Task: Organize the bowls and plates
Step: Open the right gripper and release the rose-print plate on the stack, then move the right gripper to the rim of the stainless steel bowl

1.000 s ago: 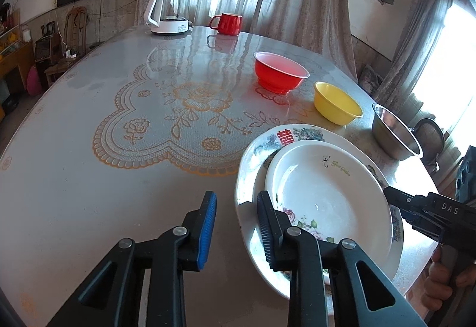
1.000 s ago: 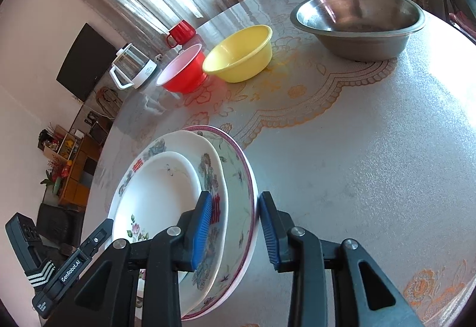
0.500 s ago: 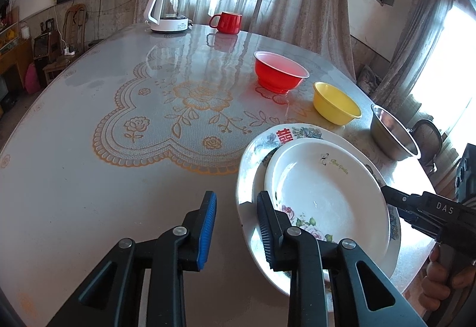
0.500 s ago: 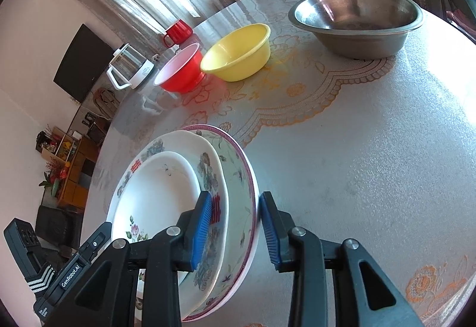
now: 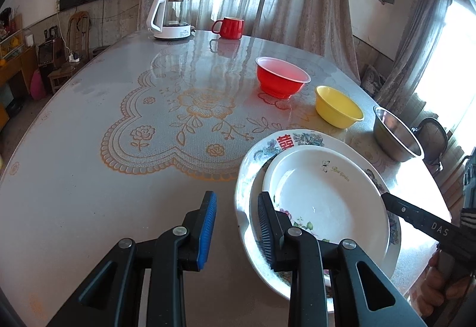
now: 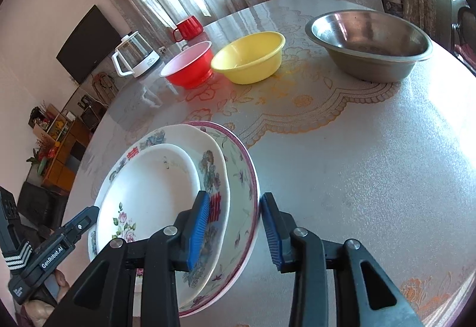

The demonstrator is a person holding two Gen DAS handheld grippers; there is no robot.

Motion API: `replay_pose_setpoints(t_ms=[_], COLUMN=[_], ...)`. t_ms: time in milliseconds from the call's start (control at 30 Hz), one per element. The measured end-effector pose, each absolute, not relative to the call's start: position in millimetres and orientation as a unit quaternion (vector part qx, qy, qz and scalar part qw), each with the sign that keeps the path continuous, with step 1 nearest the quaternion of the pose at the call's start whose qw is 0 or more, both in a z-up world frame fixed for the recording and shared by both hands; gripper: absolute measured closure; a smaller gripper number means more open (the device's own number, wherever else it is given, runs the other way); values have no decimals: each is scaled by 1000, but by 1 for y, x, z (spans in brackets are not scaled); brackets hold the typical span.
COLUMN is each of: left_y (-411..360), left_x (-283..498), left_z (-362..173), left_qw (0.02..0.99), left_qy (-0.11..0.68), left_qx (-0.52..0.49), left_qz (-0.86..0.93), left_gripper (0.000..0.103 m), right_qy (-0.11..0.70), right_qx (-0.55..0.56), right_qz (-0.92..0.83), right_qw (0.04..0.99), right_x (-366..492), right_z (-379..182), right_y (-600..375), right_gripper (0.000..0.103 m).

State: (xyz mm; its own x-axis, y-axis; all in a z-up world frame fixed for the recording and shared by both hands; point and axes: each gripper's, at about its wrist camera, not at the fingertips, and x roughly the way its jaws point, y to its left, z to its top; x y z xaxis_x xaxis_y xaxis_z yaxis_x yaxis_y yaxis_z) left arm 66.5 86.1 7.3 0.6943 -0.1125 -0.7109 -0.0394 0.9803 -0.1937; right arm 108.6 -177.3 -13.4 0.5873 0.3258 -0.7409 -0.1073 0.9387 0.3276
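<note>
Left wrist view: the left claw stands apart, its ribbed blue pads straddling the near rim of the plate stack without pressing it. The stack of round, glossy plates lies at 4 o'clock on the lace-patterned desk. A red bowl, a yellow bowl and a steel bowl curve off toward 2 o'clock.

Right wrist view: the right claw has just been opening, and the stack's pink-edged bottom plate lies between its parted pads at 6 o'clock.
</note>
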Motion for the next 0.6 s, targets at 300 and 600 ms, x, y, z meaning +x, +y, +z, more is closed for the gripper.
replay_pose_setpoints(t_ms=[300,600], left_y=[70,71], left_x=[66,66], left_z=[19,21], left_qw=[921,923], left_qy=[383,377], left_qx=[-71,-83], left_qz=[-25,-5], left_gripper=[68,60], right_qy=[414,385], right_qx=[29,10], right_qz=[106,102], right_qw=[904,917], right_x=[97,90], right_z=[-2,19], right_y=[-162,-164], right_gripper=[66,60])
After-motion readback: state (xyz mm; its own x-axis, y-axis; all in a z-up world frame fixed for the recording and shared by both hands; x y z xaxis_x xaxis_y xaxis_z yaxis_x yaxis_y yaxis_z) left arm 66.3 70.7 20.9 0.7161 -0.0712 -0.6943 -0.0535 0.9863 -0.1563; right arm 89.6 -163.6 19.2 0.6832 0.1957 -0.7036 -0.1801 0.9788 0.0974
